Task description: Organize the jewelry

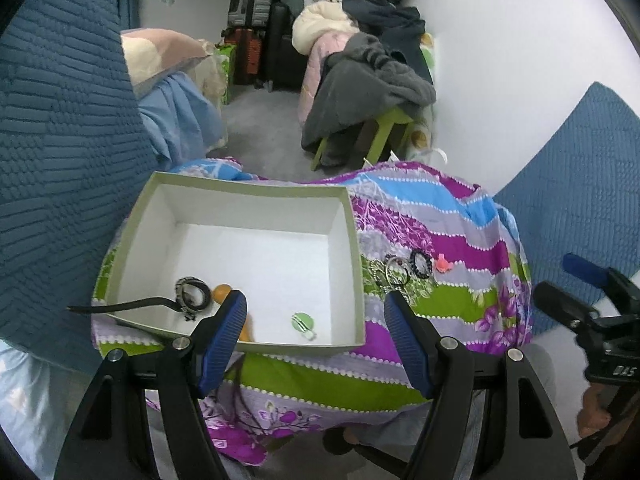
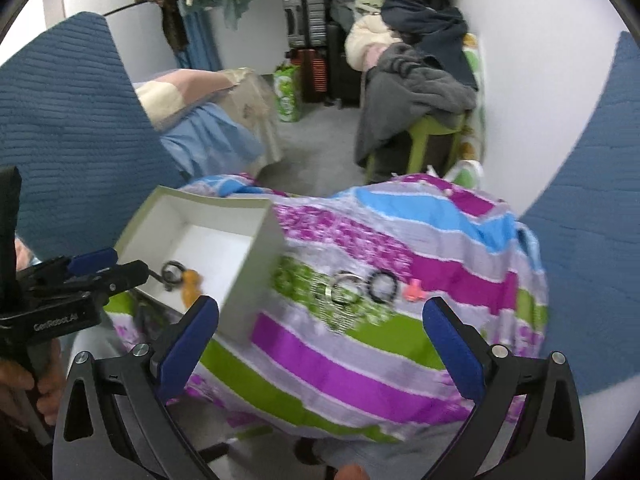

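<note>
A white box with a green rim (image 1: 352, 216) (image 2: 264, 256) sits on a striped cloth. Inside lie a black-and-white bracelet (image 1: 192, 295) (image 2: 172, 271), an orange piece (image 1: 222, 293) (image 2: 190, 284) and a green round piece (image 1: 303, 322). On the cloth to the right of the box lie silver rings (image 1: 394, 272) (image 2: 344, 286), a black beaded bracelet (image 1: 420, 262) (image 2: 383, 286) and a pink clip (image 1: 442, 263) (image 2: 414, 290). My left gripper (image 1: 316, 332) is open over the box's near edge. My right gripper (image 2: 320, 344) is open, above the cloth and short of the loose pieces.
The striped purple, green and blue cloth (image 1: 320, 380) (image 2: 360, 360) covers a small raised surface. Blue quilted fabric (image 1: 60, 140) is at the left and right. Behind are a green stool with clothes (image 1: 372, 92), suitcases (image 1: 252, 0) and a grey floor.
</note>
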Available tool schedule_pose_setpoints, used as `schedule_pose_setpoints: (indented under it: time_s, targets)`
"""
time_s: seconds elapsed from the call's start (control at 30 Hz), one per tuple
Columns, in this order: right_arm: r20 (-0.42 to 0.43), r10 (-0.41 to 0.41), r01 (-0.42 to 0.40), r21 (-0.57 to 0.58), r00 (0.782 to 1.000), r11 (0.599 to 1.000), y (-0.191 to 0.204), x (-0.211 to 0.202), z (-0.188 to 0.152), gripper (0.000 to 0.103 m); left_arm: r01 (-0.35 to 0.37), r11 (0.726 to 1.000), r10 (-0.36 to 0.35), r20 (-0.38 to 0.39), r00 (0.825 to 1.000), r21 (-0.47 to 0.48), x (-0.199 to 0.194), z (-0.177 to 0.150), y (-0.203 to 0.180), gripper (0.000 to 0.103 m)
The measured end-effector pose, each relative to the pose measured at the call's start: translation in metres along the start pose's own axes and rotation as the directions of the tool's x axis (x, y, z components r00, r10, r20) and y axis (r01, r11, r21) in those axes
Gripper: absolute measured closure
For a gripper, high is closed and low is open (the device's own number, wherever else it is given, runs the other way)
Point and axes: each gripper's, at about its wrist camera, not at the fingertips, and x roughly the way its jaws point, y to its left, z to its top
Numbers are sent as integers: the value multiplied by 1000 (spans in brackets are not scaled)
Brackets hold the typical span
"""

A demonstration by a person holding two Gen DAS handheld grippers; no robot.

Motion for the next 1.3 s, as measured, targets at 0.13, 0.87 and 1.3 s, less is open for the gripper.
schedule_pose_setpoints:
  time_s: [0.13,0.87,1.3]
  targets:
    - [-17,-60,60,20,998,998,-16,-10,-5,0,-3,1000,3,-24,1000,8,12,-1,-9,31]
    - [-132,-131,153,167,983,974,-84,-16,-13,0,60,998,-59,-94,994,0,59,0,-53,31]
    - [-120,-69,92,199,990,976,-123,39,-31,1,157,985,-149,-106,983,66,99,2,-98,35]
